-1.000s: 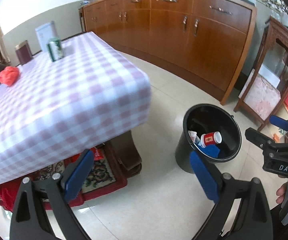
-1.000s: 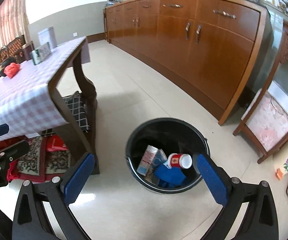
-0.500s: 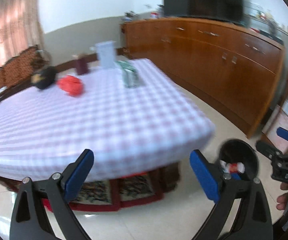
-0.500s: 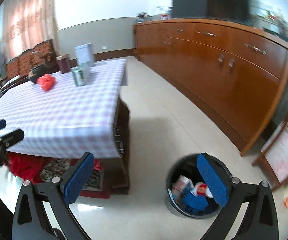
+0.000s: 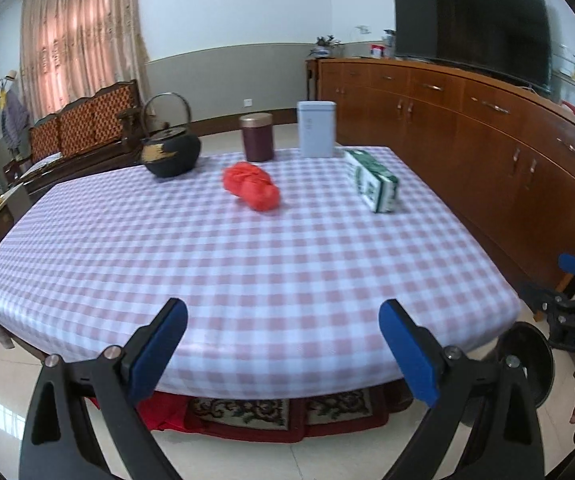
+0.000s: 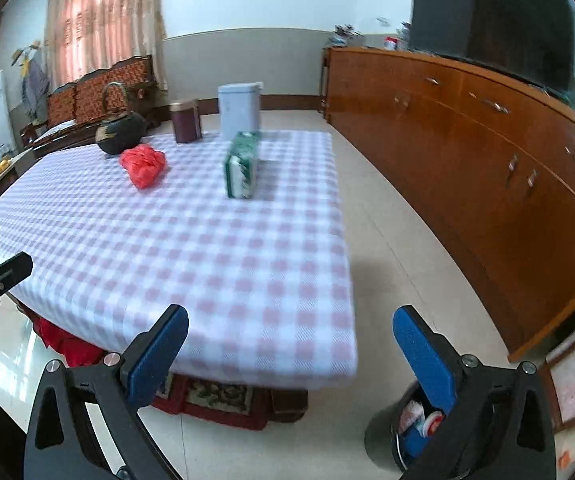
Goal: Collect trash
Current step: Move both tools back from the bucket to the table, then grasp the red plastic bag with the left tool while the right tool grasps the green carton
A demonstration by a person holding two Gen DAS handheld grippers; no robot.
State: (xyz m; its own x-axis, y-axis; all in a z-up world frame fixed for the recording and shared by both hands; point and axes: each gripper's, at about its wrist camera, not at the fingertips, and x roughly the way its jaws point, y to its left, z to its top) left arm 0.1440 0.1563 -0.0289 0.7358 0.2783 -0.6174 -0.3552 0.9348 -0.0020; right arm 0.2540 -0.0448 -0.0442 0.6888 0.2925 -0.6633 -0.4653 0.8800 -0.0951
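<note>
Partly hidden: bin (image 6: 383, 432) behind right tool (image 6: 289, 354); both tools spread wide, empty, left tool (image 5: 283, 346) too.

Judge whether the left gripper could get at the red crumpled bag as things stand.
Probably yes: the left gripper is open, and only bare tablecloth lies before the red bag, though it sits far across.

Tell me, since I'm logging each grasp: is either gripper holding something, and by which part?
Nothing is held. The left gripper and right gripper are both open and empty.
</note>
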